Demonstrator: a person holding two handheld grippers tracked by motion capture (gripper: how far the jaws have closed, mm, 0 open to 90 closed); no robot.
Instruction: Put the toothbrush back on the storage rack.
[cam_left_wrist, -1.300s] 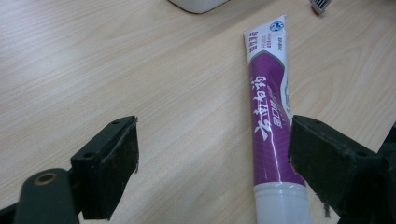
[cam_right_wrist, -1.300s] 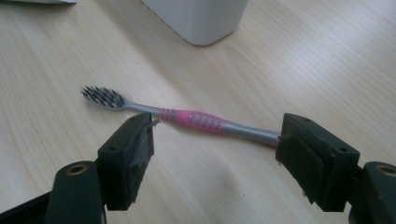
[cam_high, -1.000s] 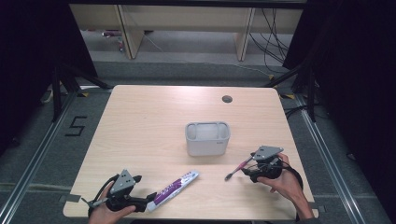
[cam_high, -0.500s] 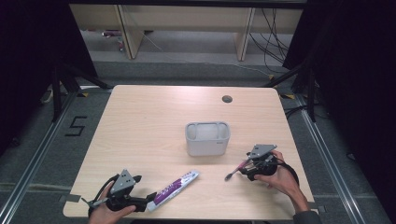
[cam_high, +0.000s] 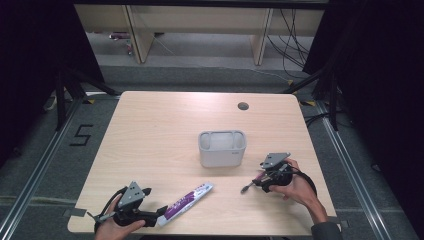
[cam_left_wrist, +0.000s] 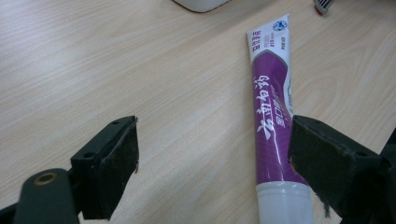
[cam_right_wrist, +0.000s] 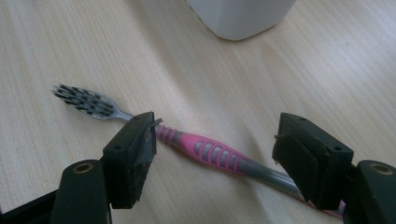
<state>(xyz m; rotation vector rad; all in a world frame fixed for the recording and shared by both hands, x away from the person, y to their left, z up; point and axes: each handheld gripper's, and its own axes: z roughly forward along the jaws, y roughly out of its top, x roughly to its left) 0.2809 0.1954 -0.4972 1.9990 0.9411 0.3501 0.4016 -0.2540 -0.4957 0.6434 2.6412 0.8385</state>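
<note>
A purple and white toothpaste tube (cam_high: 187, 200) (cam_left_wrist: 272, 102) lies near the table's front edge, cap toward my left gripper (cam_high: 159, 214) (cam_left_wrist: 215, 140). That gripper is open just above the table, and the cap end lies by its right jaw. A pink and grey toothbrush (cam_high: 248, 186) (cam_right_wrist: 210, 151) lies flat at the front right, bristles pointing left. My right gripper (cam_high: 260, 181) (cam_right_wrist: 217, 135) is open and straddles the handle, one jaw on each side, without clamping it.
A white rectangular holder (cam_high: 222, 148) (cam_right_wrist: 243, 14) stands at the table's middle, just beyond the toothbrush. A small round hole (cam_high: 243, 106) sits near the far edge of the wooden table (cam_high: 160, 130). Dark floor surrounds the table.
My right gripper has shifted slightly left and away from the person, over the toothbrush. The left gripper and the toothpaste have stayed put.
</note>
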